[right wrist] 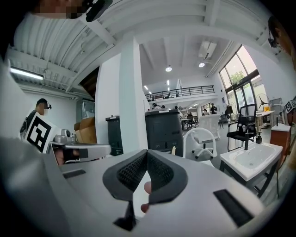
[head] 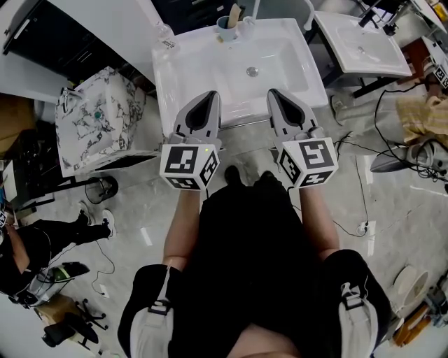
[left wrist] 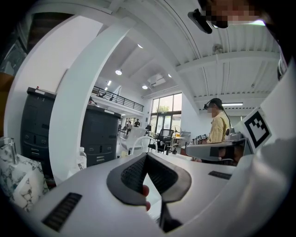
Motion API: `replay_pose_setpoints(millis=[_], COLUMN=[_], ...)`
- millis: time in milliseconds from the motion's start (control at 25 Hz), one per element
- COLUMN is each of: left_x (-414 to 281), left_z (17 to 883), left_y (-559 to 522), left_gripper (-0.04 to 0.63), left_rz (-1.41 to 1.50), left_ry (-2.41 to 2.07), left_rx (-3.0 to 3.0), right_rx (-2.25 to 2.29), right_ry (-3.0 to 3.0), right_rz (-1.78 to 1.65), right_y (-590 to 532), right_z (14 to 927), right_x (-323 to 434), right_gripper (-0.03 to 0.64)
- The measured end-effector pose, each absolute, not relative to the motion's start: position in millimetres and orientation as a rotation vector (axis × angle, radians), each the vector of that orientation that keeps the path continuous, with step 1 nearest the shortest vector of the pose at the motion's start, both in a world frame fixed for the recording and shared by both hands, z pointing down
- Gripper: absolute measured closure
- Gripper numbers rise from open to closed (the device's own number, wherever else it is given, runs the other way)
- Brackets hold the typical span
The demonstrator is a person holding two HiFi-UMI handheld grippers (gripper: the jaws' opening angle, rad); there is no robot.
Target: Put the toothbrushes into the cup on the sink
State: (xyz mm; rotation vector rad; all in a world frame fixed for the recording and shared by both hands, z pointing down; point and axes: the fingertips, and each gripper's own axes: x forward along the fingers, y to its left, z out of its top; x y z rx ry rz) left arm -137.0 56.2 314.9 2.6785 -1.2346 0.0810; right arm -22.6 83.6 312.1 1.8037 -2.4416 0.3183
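Left hand-held gripper [head: 204, 99] and right hand-held gripper [head: 277, 95]: both pressed together, empty, above the sink's [head: 175, 84] near edge. Cup [head: 227, 29] at far rim holds a toothbrush [head: 234, 13] (probably light, stiff, slim; grip mid-handle).

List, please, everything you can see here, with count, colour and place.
sink: one, white, straight ahead
cup: one, blue-green, sink's back rim, tan handle standing in it
drain: one, metal, in the basin
second sink: one, white, upper right
bottle: one, clear, at the first sink's back left corner
marbled box: one, white and dark, left of sink
cables: several, black, floor at right
left gripper: grey, jaws shut, empty, over sink's front edge
right gripper: grey, jaws shut, empty, beside it
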Motion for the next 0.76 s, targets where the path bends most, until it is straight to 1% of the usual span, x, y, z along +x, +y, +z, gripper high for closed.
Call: replay_pose_setpoints(millis=[760], left_x=[-131.0], left_z=[318.4], left_y=[58.1], left_gripper=[0.581], left_rz=[0.094], left_ry=[-1.193], left_rx=[2.69], right_rx=[1.783], right_ry=[-2.433], right_rz=[0.288], right_y=[85.8], right_z=[312.0], right_x=[-27.2], right_gripper=[0.586])
